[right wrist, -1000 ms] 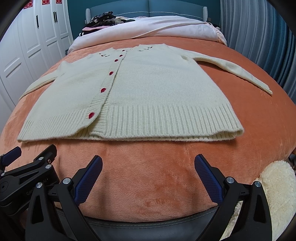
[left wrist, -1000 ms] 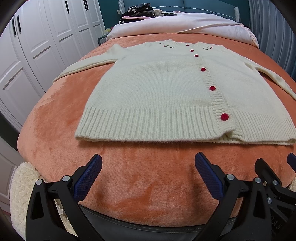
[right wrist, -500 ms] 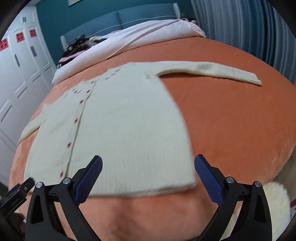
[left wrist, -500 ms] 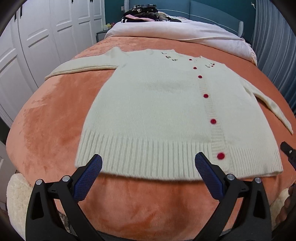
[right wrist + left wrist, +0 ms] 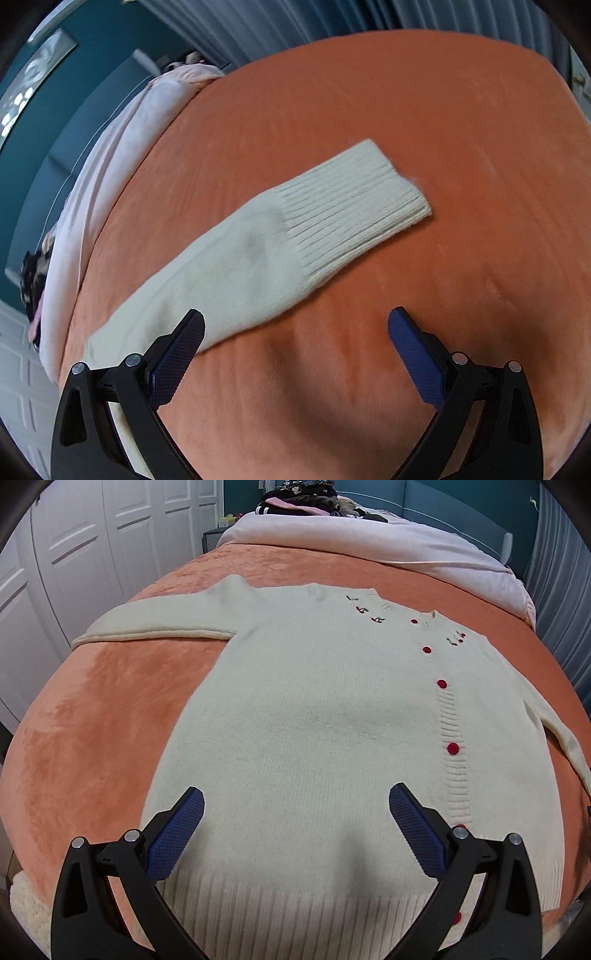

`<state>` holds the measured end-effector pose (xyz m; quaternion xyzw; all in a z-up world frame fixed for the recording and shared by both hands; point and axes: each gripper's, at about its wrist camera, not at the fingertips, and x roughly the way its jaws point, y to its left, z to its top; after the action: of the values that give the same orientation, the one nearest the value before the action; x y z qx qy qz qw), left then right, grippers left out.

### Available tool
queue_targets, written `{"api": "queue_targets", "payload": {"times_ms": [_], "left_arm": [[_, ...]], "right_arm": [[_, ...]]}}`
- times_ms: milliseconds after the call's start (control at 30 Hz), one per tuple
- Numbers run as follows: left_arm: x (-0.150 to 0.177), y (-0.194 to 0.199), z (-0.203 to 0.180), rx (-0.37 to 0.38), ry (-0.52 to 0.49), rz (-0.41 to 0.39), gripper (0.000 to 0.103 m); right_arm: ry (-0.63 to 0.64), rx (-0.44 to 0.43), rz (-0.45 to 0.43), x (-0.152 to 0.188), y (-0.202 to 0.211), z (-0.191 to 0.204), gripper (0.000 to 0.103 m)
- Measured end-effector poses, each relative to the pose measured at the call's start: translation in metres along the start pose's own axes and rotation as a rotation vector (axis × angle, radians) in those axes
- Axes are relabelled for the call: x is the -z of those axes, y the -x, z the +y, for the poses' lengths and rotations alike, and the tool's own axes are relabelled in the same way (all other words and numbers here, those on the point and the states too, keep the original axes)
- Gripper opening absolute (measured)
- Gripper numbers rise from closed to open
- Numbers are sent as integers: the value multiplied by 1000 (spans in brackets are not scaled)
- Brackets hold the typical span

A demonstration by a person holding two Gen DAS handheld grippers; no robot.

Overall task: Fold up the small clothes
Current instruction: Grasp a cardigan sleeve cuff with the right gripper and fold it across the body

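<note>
A cream knitted cardigan [image 5: 314, 716] with red buttons lies flat, front up, on the orange bed cover [image 5: 103, 709]. Its left sleeve [image 5: 155, 624] stretches out to the left. My left gripper [image 5: 295, 827] hovers open over the lower body of the cardigan, above the ribbed hem [image 5: 295, 919]. In the right wrist view the cardigan's other sleeve [image 5: 258, 251] lies across the cover, its ribbed cuff [image 5: 362, 199] pointing right. My right gripper [image 5: 295, 350] is open just above the sleeve, its left finger [image 5: 177, 354] over the sleeve's near edge, nothing held.
A pale pink duvet [image 5: 369, 542] and a dark pile of clothes [image 5: 299, 498] lie at the head of the bed. White wardrobe doors [image 5: 74, 554] stand on the left, blue-grey curtains [image 5: 332, 22] on the right. A fluffy cream rug [image 5: 26, 915] is below the bed's corner.
Both grippers have moved forward over the bed. The left one now hangs over the cardigan's body; the right one has swung right and dropped close to the right sleeve.
</note>
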<state>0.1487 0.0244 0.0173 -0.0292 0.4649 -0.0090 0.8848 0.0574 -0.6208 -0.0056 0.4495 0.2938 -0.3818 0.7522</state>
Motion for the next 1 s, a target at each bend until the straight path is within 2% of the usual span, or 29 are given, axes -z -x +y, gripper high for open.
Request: {"api": "queue_targets", "payload": {"times_ms": [33, 67, 100, 133, 167, 233, 300, 333, 400, 467, 500, 567, 667, 733, 800, 867, 1000], "left_arm": [[-2, -4, -1, 0, -1, 6, 98], [-4, -8, -2, 1, -3, 11, 98], [-6, -11, -3, 3, -5, 13, 98], [-9, -14, -4, 5, -7, 15, 98], [-11, -16, -4, 9, -6, 15, 98], [-17, -17, -2, 27, 6, 10, 98], [-24, -15, 2, 46, 25, -3, 98], [-28, -14, 4, 55, 34, -12, 98], [-37, -10, 9, 74, 53, -35, 98], [-47, -8, 13, 102, 75, -50, 98], [-54, -8, 15, 118, 94, -58, 98], [-65, -9, 18, 152, 129, -67, 98], [-84, -20, 22, 235, 196, -49, 98], [-97, -34, 22, 286, 229, -28, 98], [-110, -51, 18, 332, 243, -9, 98], [-124, -75, 9, 371, 254, 16, 98], [-146, -124, -10, 391, 308, 84, 98]], "right_arm": [[-18, -3, -31, -2, -1, 1, 95], [-26, -25, -44, -4, -3, 5, 74], [-34, -54, -15, -8, -11, 13, 58], [-38, -78, 7, -12, -15, 21, 21], [-32, -112, -4, -16, -12, 36, 11], [60, -204, -84, -19, 12, 79, 11], [244, -377, -127, -7, 52, 155, 11], [328, -455, -126, 5, 70, 187, 11], [531, -597, -114, 48, 104, 256, 11], [703, -705, -41, 112, 116, 316, 15], [761, -737, 13, 142, 115, 330, 16], [884, -740, 134, 205, 88, 361, 34], [988, -650, 260, 273, 46, 361, 37], [943, -608, 290, 280, 33, 336, 37], [847, -580, 300, 266, 26, 311, 43], [715, -550, 272, 233, 18, 281, 60], [460, -496, 270, 179, -11, 241, 64]]}}
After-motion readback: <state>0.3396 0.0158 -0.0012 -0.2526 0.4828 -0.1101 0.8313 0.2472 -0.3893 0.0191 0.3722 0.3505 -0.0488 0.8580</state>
